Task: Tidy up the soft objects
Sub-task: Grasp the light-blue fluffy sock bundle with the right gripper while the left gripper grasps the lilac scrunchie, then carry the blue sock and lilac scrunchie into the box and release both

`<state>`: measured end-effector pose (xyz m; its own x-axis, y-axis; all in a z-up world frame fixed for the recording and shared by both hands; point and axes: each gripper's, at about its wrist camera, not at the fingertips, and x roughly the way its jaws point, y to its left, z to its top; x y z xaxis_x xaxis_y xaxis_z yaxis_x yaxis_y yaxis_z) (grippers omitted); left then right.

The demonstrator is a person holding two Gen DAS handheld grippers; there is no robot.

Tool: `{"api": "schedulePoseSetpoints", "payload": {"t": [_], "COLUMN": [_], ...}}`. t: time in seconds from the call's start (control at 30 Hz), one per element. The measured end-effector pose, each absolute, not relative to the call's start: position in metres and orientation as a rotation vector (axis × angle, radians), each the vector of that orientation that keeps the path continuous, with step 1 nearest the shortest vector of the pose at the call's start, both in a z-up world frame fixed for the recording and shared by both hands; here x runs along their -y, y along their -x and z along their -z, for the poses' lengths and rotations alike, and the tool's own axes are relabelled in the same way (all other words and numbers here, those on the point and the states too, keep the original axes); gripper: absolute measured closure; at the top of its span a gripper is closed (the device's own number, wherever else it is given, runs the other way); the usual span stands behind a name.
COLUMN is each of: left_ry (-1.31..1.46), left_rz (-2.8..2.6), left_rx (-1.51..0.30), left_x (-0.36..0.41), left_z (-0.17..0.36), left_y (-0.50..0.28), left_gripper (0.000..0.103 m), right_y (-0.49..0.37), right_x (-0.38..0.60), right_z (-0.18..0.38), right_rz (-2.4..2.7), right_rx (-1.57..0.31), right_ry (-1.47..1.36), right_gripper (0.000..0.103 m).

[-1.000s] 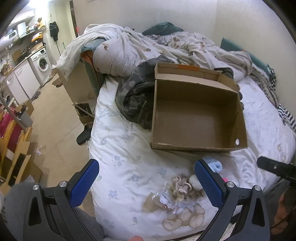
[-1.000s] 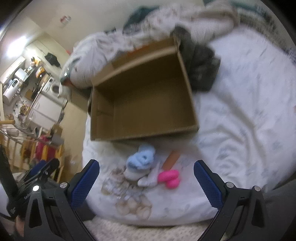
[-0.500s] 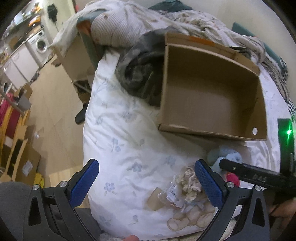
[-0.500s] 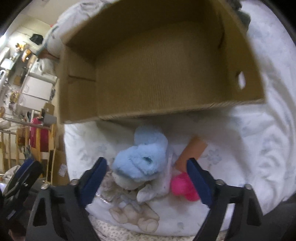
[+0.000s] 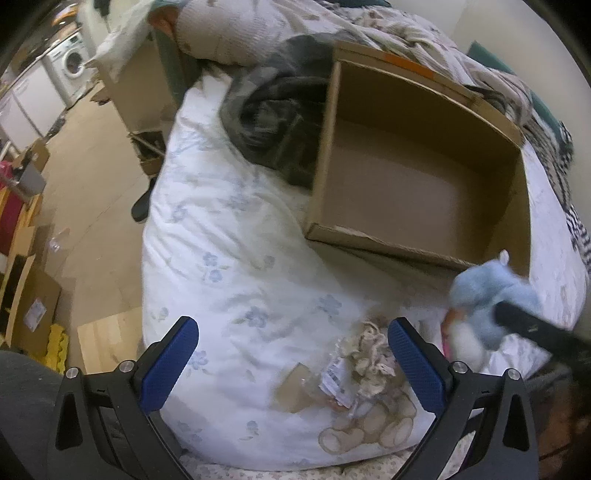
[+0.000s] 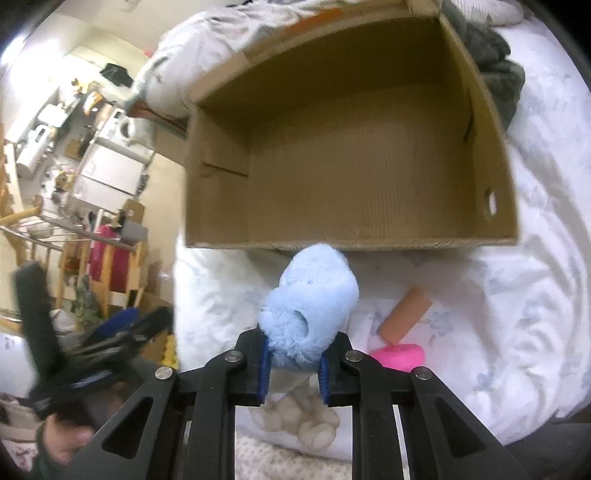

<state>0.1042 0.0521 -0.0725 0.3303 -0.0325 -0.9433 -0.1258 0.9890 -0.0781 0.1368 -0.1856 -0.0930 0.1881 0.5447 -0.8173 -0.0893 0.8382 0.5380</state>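
Observation:
An open cardboard box (image 6: 351, 244) lies on the white flowered bed, nothing inside it. In front of it a fluffy light-blue plush (image 6: 310, 306) sits between the blue pads of my right gripper (image 6: 293, 354), whose jaws are closing and press on its sides. The left wrist view shows the same plush (image 5: 487, 302) by the box's (image 5: 369, 243) near corner. My left gripper (image 5: 291, 354) hangs open over the sheet, just above a wrapped teddy bear (image 5: 369, 424). A pink toy (image 6: 399, 356) and a tan block (image 6: 406, 314) lie right of the plush.
A dark crumpled garment (image 5: 277, 118) lies against the box's left wall, with a bunched duvet (image 5: 258, 33) behind it. The bed edge drops to a floor (image 5: 92, 166) with cardboard pieces; a washing machine (image 5: 72, 61) stands at far left.
My right gripper came down onto the blue plush and its jaws narrowed from wide apart to pressing on it. My left gripper sank and tipped downward over the bed, jaws still open.

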Motion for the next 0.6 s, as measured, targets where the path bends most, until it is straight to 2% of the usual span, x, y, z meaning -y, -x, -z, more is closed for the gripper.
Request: {"api": "schedulePoseSetpoints", "payload": {"t": [0.1, 0.17, 0.27, 0.3, 0.37, 0.5, 0.53, 0.57, 0.6], "left_ry": [0.144, 0.142, 0.106, 0.090, 0.054, 0.061, 0.070, 0.085, 0.107], "left_rz": [-0.027, 0.010, 0.093, 0.119, 0.172, 0.177, 0.174, 0.177, 0.182], "left_rx": [-1.256, -1.277, -1.310, -1.323, -1.354, -1.421, -1.434, -1.441, -1.440], "left_x": [-0.045, -0.036, -0.013, -0.005, 0.010, 0.019, 0.018, 0.018, 0.017], "left_z": [0.078, 0.084, 0.094, 0.098, 0.108, 0.129, 0.134, 0.136, 0.137], "left_y": [-0.106, -0.108, -0.110, -0.110, -0.111, -0.119, -0.122, -0.124, -0.126], "left_gripper": [0.003, 0.013, 0.020, 0.022, 0.036, 0.047, 0.058, 0.076, 0.085], "right_y": [-0.131, -0.126, -0.120, -0.118, -0.115, -0.114, -0.115, -0.115, -0.117], "right_x": [0.199, 0.204, 0.209, 0.212, 0.218, 0.222, 0.221, 0.219, 0.218], "right_z": [0.072, 0.066, 0.072, 0.080, 0.099, 0.111, 0.112, 0.111, 0.112], "right_rz": [-0.479, -0.472, -0.445, -0.442, -0.432, -0.393, -0.394, -0.395, -0.395], "right_rx": [-1.273, -1.252, -1.241, -1.255, -1.296, -1.309, -1.306, -1.304, -1.305], "right_ry": [-0.407, -0.383, -0.338, -0.371, -0.451, -0.465, -0.465, -0.463, -0.461], "right_gripper": [0.081, 0.081, 0.081, 0.081, 0.081, 0.081, 0.081, 0.081, 0.081]}}
